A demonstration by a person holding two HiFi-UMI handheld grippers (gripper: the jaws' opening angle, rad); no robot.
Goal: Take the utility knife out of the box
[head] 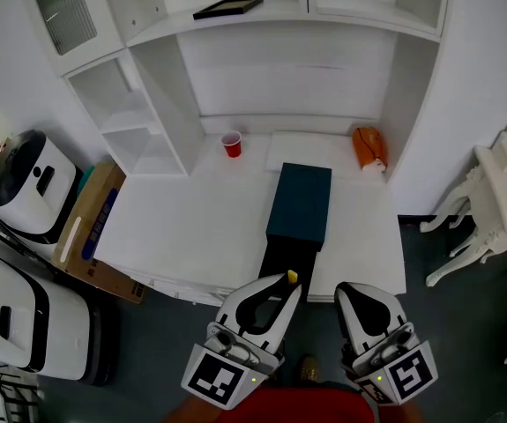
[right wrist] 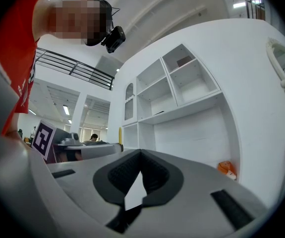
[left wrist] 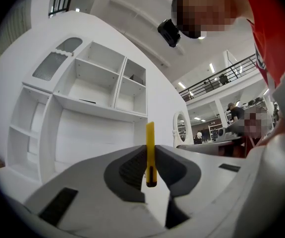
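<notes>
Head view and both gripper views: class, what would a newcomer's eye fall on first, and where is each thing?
The yellow utility knife is clamped between the jaws of the left gripper, at the near edge of the white desk. Behind it a dark teal box lies mid-desk, and a red cup stands by the back wall.

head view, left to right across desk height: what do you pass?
white machine → cardboard carton → red cup → dark teal box → orange object → ornate white table
</notes>
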